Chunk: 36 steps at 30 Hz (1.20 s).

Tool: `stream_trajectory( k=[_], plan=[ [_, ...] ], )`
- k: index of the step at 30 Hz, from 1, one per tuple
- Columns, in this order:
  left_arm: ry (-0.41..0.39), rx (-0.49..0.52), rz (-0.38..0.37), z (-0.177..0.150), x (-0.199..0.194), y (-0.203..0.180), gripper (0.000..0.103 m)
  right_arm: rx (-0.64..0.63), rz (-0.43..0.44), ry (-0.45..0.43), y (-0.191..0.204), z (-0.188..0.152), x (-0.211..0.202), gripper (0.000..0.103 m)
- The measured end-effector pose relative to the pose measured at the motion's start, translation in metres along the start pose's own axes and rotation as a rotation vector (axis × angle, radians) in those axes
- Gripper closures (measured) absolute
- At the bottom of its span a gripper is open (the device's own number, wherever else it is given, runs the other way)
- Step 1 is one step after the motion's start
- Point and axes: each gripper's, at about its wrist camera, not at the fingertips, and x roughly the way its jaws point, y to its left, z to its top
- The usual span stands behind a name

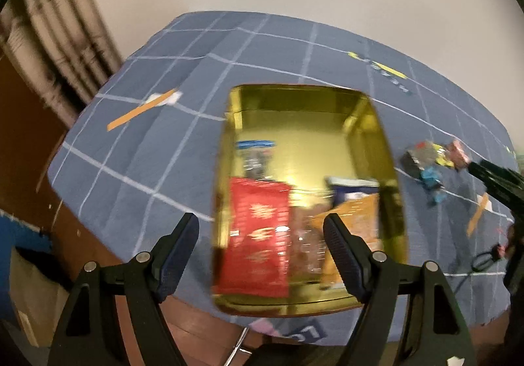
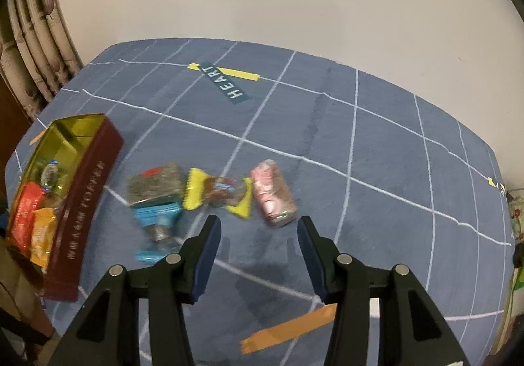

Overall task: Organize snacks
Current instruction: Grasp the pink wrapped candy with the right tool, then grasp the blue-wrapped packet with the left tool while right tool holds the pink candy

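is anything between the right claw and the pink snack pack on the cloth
Nothing visible. The right claw is open and empty, and only bare blue cloth lies between it and the pink snack pack. The yellow-wrapped snack sits beside the pack, on its left, not in the path.

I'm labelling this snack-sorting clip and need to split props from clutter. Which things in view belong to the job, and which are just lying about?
Job:
- gold tin
- red packet and orange packet in the tin
- loose pink snack, yellow-ended snack, blue snack
- right claw, open and empty

Lying about:
- orange tape strips
- HEART label
- checked blue cloth
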Motion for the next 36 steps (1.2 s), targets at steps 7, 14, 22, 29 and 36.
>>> stream_trajectory(
  k=[7, 14, 22, 29, 36],
  plan=[
    [0.019, 0.103, -0.071, 0.012, 0.003, -0.058, 0.027, -0.022, 0.018, 0.009, -0.013, 0.006, 0.028, 0.053],
    [0.040, 0.182, -0.092, 0.021, 0.013, -0.104, 0.028, -0.027, 0.064, -0.013, -0.014, 0.009, 0.044, 0.056],
    [0.071, 0.215, -0.132, 0.033, 0.031, -0.144, 0.028, -0.001, 0.103, -0.040, -0.016, 0.003, 0.049, 0.077],
    [0.087, 0.249, -0.155, 0.034, 0.046, -0.181, 0.028, 0.066, 0.072, -0.082, -0.037, -0.014, 0.040, 0.078],
    [0.153, 0.211, -0.189, 0.034, 0.066, -0.203, 0.028, 0.134, 0.001, -0.115, -0.060, -0.037, 0.028, 0.078]
  ],
)
